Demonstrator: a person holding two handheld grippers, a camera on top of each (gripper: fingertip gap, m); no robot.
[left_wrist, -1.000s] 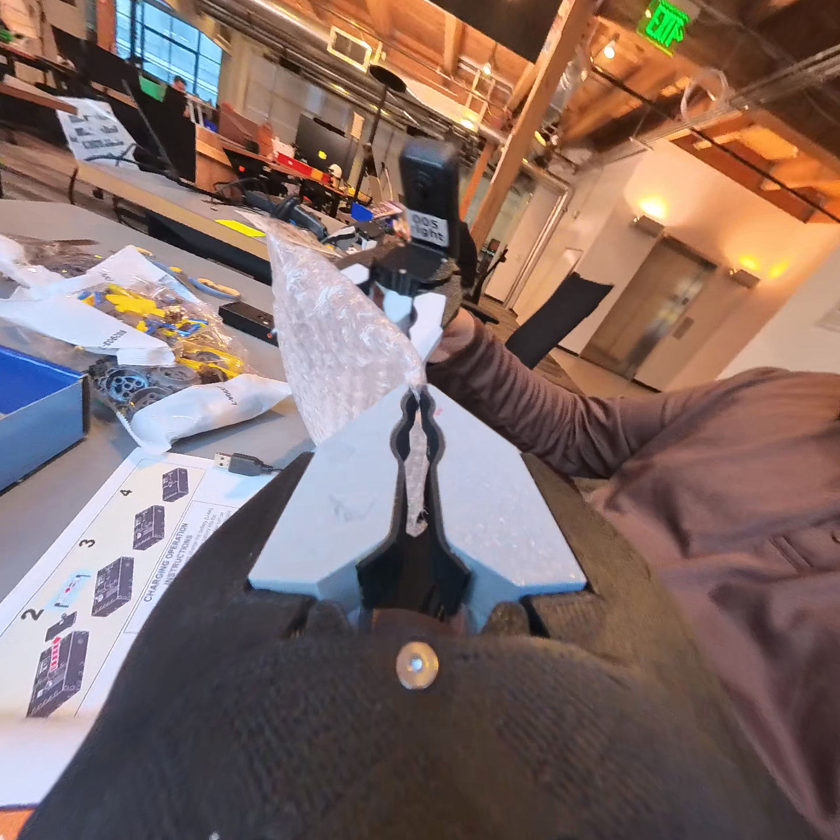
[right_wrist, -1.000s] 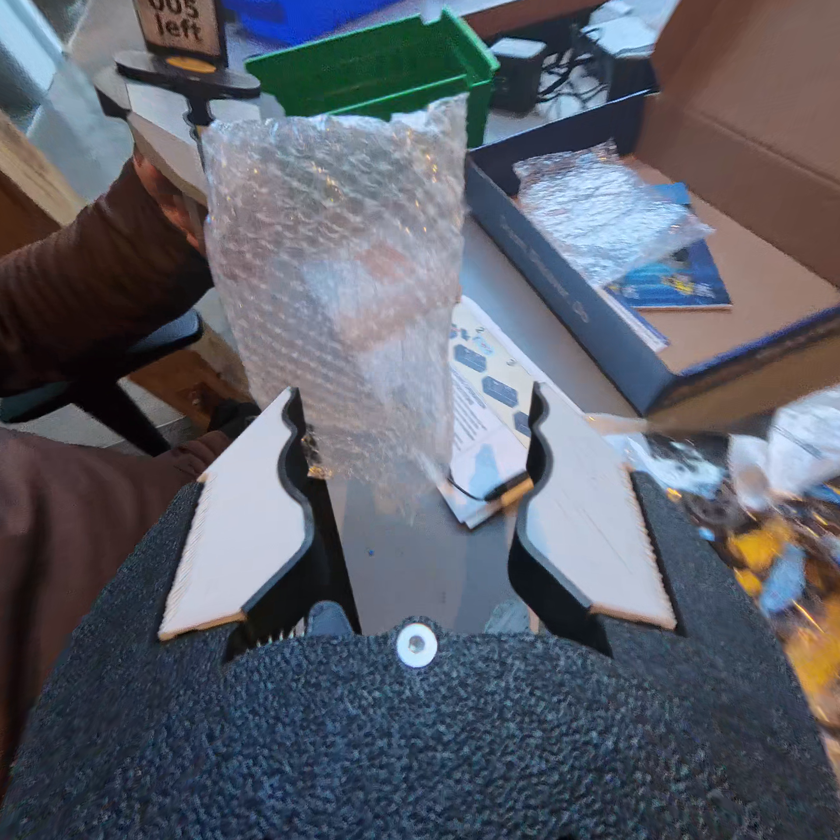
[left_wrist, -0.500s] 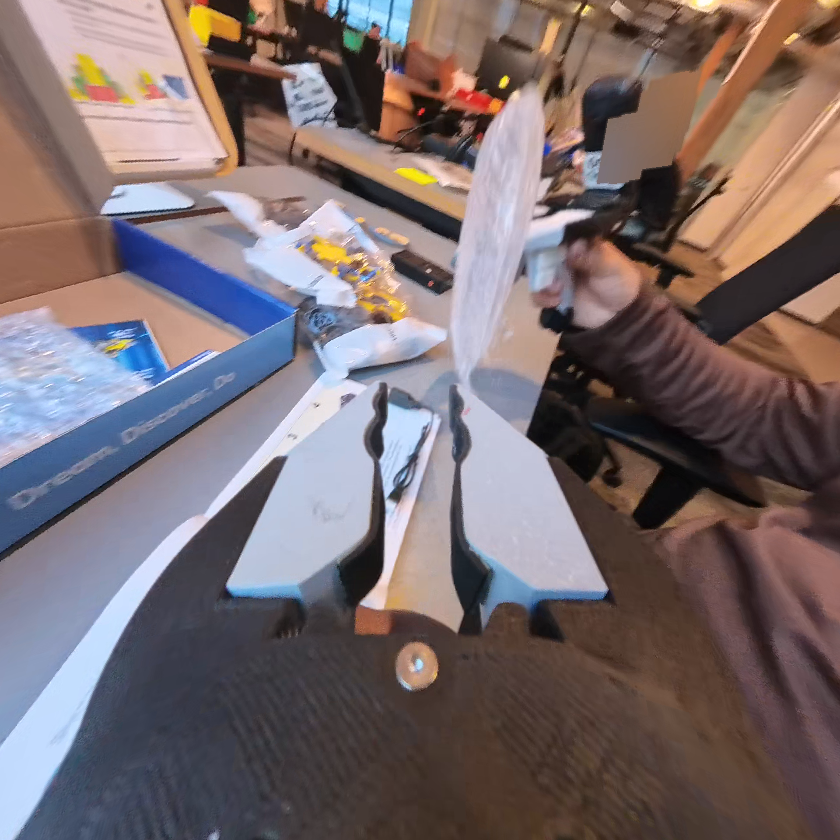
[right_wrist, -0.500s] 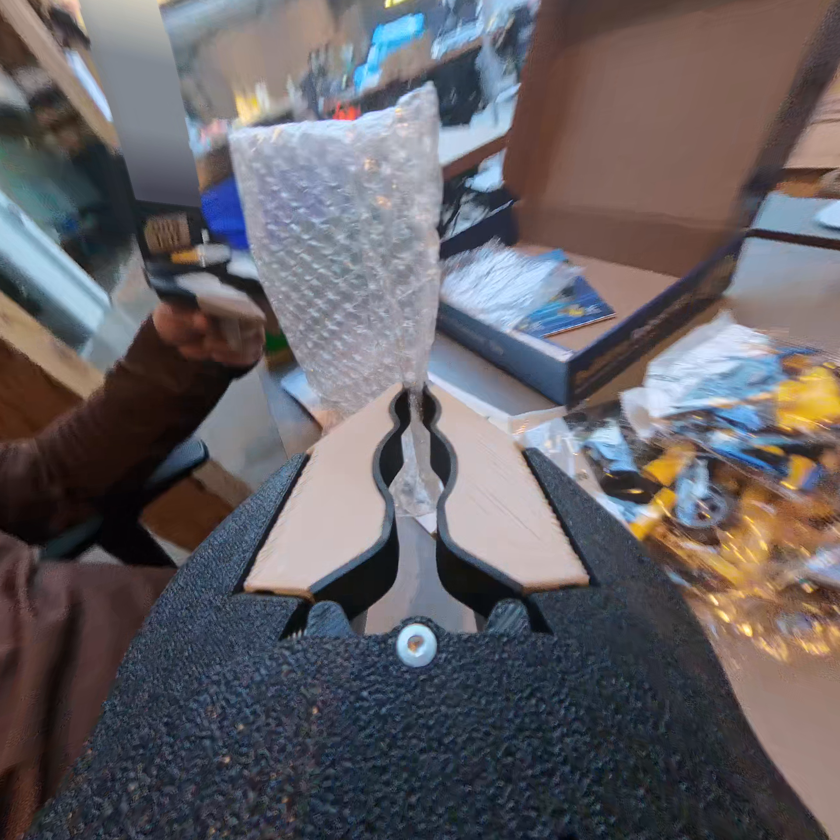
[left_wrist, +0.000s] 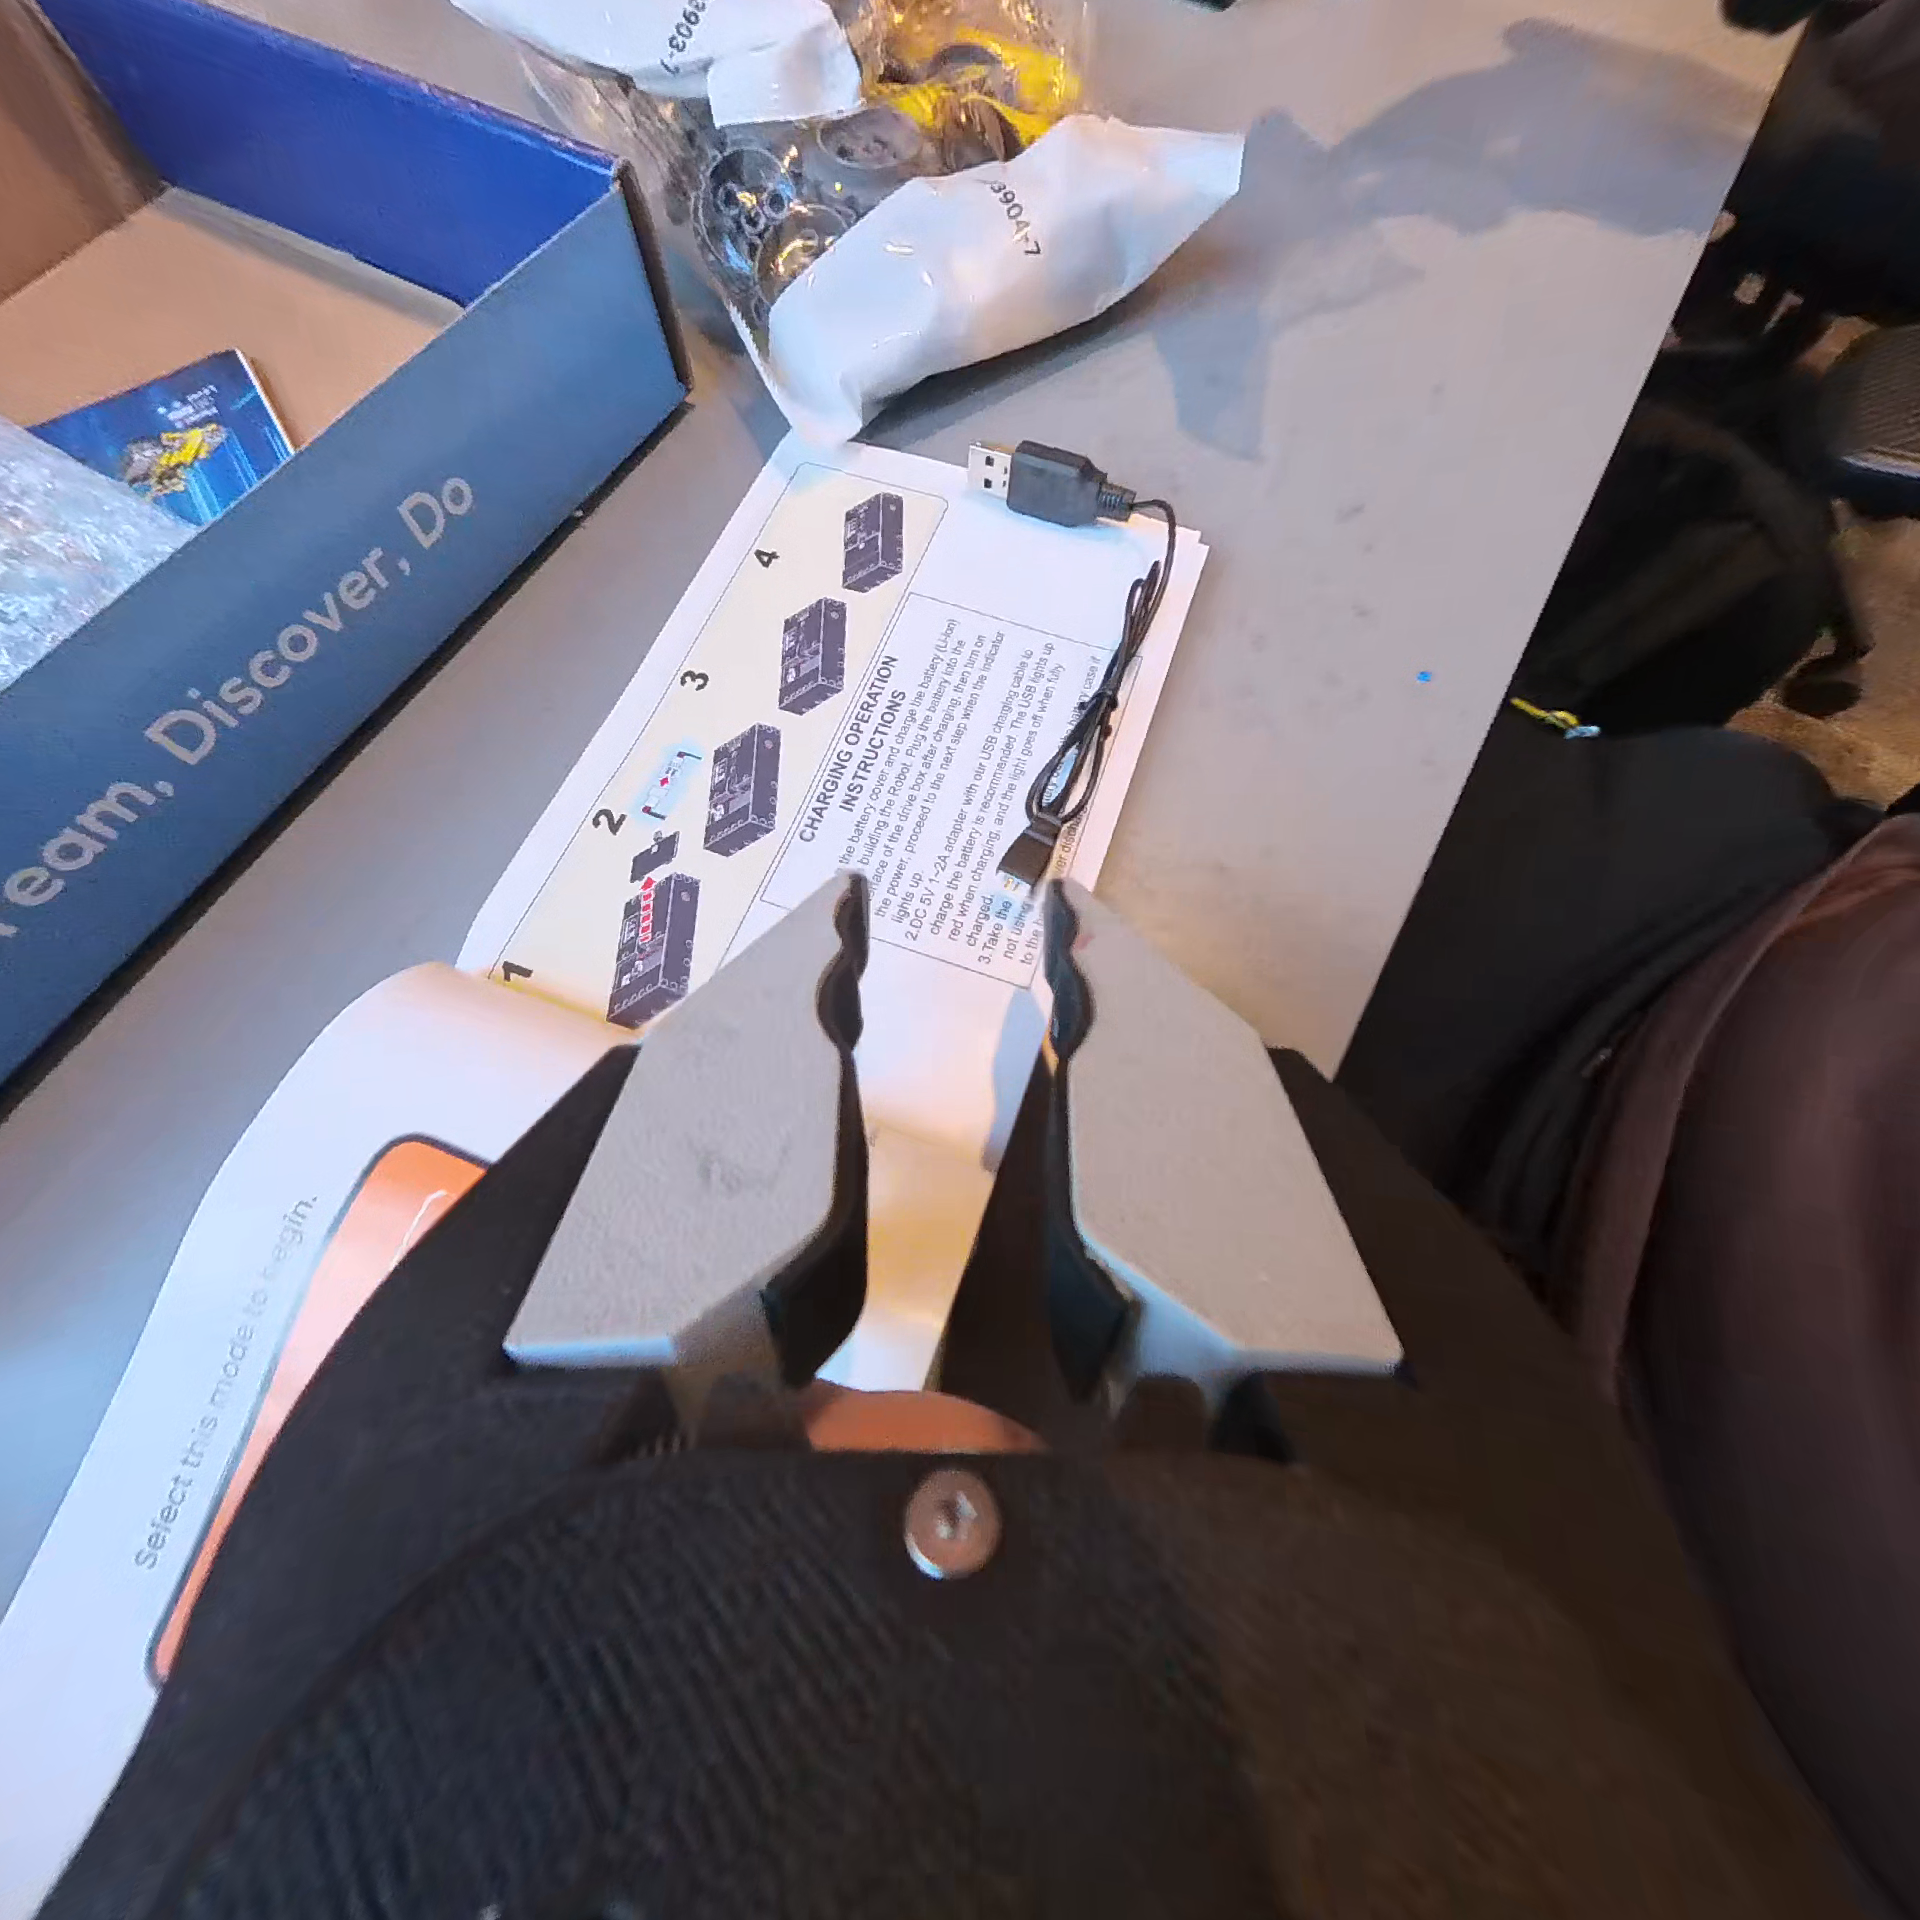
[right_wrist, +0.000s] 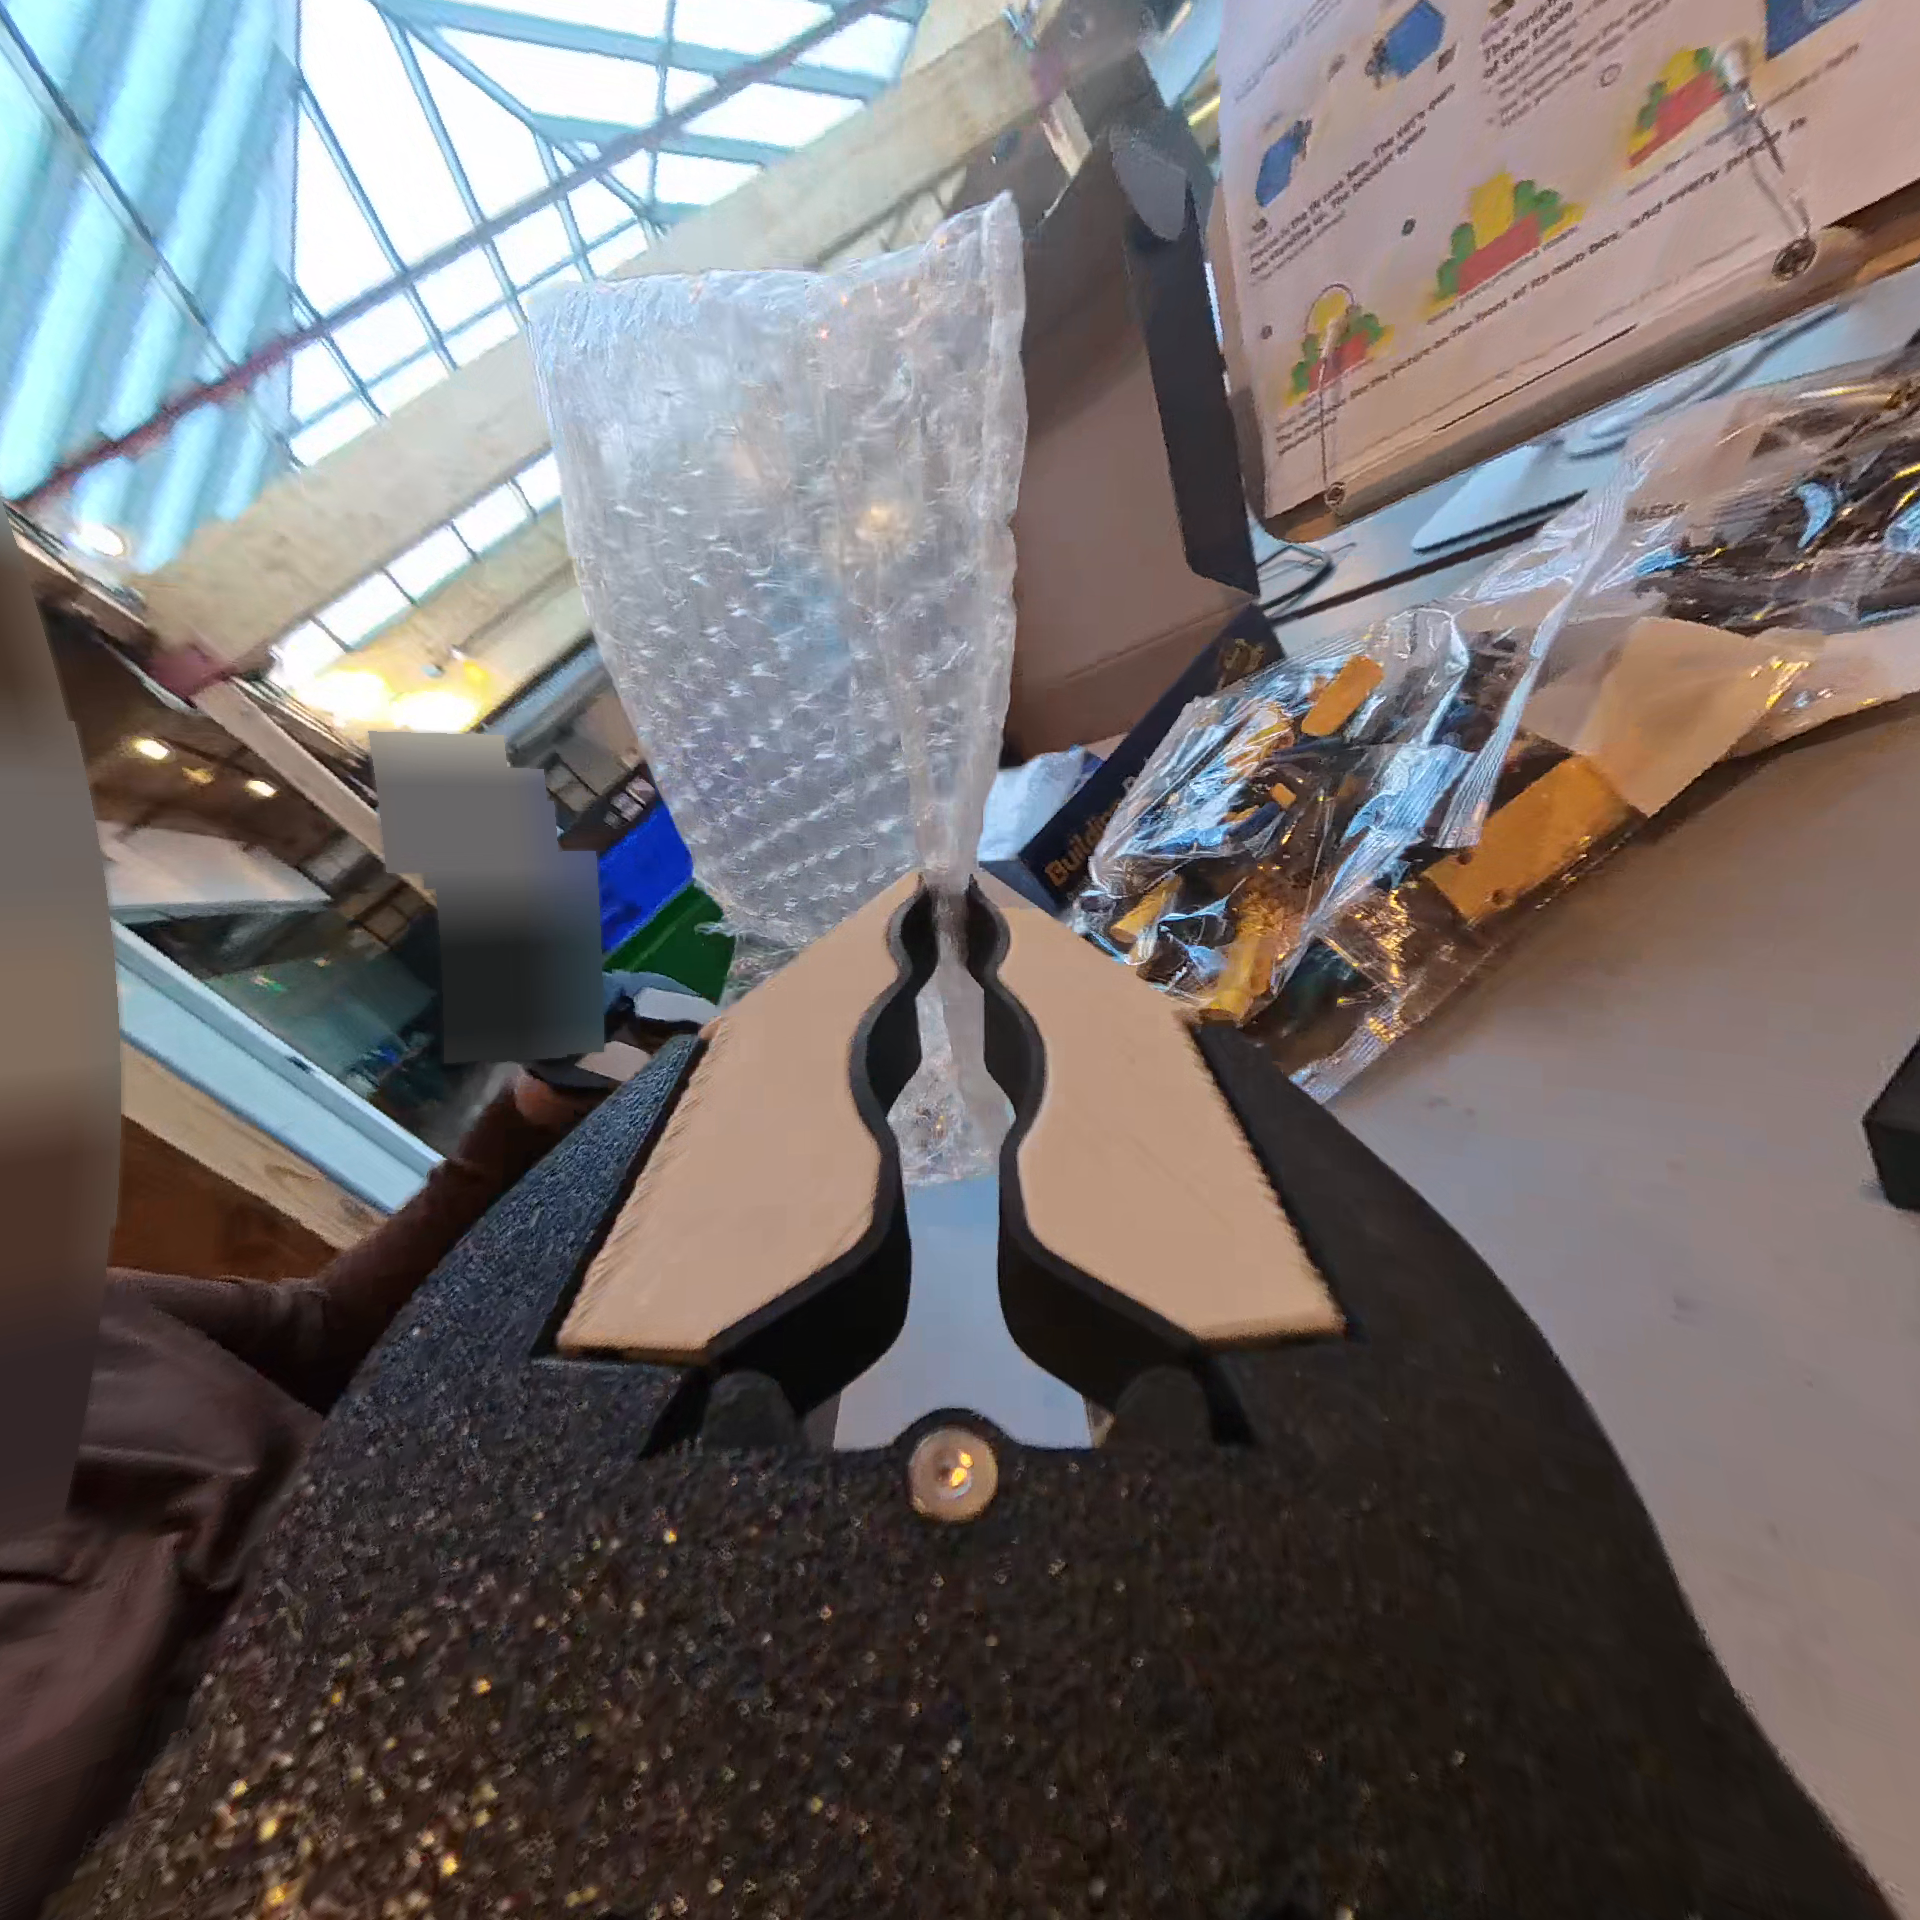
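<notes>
My right gripper (right_wrist: 945, 894) is shut on a clear bubble-wrap bag (right_wrist: 790, 561) and holds it upright in the air, pinched at its lower end. My left gripper (left_wrist: 951, 899) is open and empty. It points down at a white instruction sheet (left_wrist: 831, 727) on the grey table (left_wrist: 1351, 520). A black USB cable (left_wrist: 1091, 665) lies on that sheet, its small plug just beyond my left fingertips. A white and orange card (left_wrist: 260, 1299) lies under my left gripper.
A blue cardboard box (left_wrist: 312, 582) with a booklet (left_wrist: 177, 436) and bubble wrap inside stands at the left. Bags of plastic parts (left_wrist: 935, 208) lie beyond the sheet; they also show in the right wrist view (right_wrist: 1299, 810). The table's edge (left_wrist: 1507, 727) runs on the right, a person's sleeve (left_wrist: 1766, 1143) beside it. There is about 35 centimetres between the tips of the two grippers.
My left gripper let go of the bubble-wrap bag, opened and swung down over the instruction sheet. My right gripper closed on the bag and lifted it up and away.
</notes>
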